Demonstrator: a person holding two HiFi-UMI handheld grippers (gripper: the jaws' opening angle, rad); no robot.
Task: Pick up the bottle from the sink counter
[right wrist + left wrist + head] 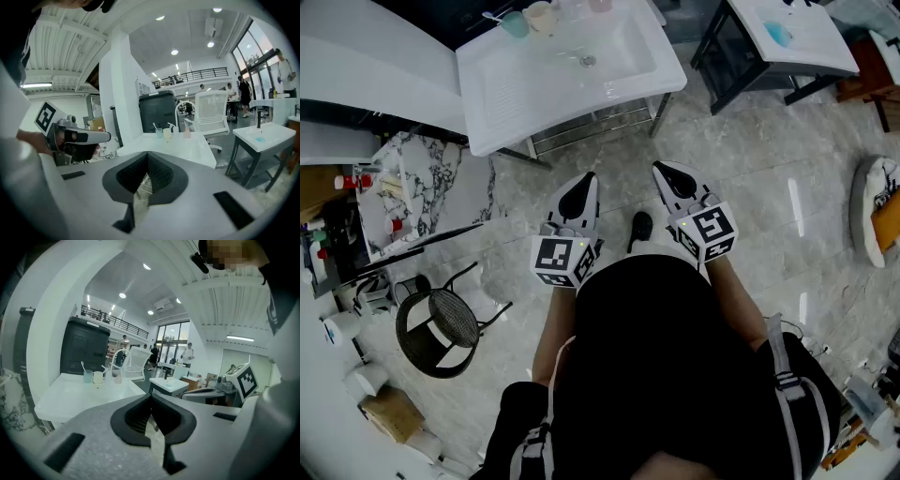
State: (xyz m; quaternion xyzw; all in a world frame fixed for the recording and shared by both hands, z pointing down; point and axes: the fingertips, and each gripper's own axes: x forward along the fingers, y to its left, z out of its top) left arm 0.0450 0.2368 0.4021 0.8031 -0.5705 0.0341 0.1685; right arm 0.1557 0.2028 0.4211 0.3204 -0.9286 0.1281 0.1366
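The white sink counter [516, 94] stands ahead of me at the top of the head view. At its back edge stand a teal cup [514, 23], a cream cup [539, 16] and a small pinkish bottle [600, 5]. The bottle [187, 132] shows small and far off in the right gripper view, and the bottle [117, 377] is just as distant in the left gripper view. My left gripper [581, 183] and right gripper [667, 173] are held side by side close to my body, well short of the counter. Both are shut and empty, pointing toward the sink.
A second white sink table [797, 37] stands to the right of the first. A marble slab [422, 187] and a black wire chair [441, 328] are on the left. A white office chair [213, 112] stands behind the counter, with people far in the background.
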